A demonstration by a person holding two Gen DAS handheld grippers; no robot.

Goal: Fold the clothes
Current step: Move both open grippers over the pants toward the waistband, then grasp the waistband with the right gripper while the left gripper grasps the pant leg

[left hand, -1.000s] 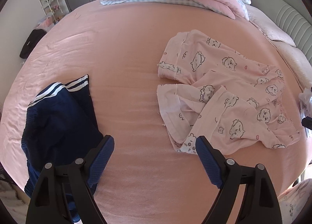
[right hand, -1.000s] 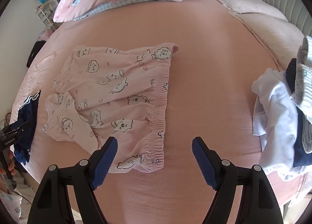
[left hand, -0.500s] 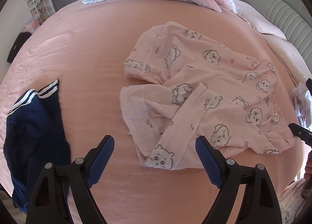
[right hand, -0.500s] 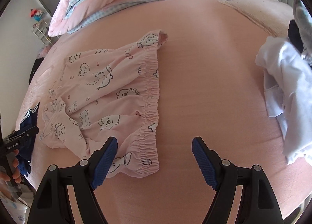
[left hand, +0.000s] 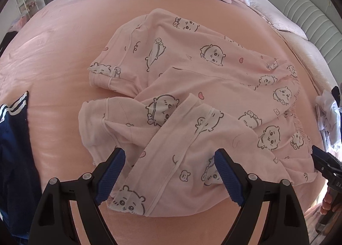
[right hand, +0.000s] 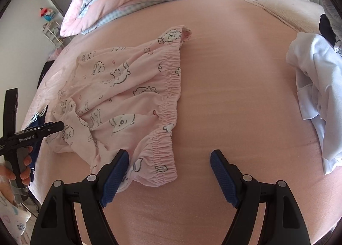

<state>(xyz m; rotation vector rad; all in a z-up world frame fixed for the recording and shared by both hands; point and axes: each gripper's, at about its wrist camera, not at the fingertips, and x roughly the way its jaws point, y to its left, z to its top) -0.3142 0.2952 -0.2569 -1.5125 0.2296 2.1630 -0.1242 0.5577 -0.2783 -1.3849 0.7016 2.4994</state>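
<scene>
— Folding hasn't really begun, has it? The pants (left hand: 192, 99) lie rumpled on the bed (left hand: 64, 52), one leg crossed over the other.

— Right, nothing on them looks folded yet. The left claw (left hand: 168, 174) hangs over the near leg ends, jaws wide apart with cloth under the gap but nothing pinched.

— And the right claw (right hand: 170, 175)?

— Also spread wide and holding nothing. The waistband corner sits just ahead of its left finger (right hand: 115, 174), bare sheet ahead of the other.

— So what's left?

— I'd say everything: grip the ends, pull the legs straight, then fold. Off to the left claw's left lies a navy garment (left hand: 15, 148), and a white pile (right hand: 316, 99) sits far right of the right claw, both seemingly unfolded.
</scene>
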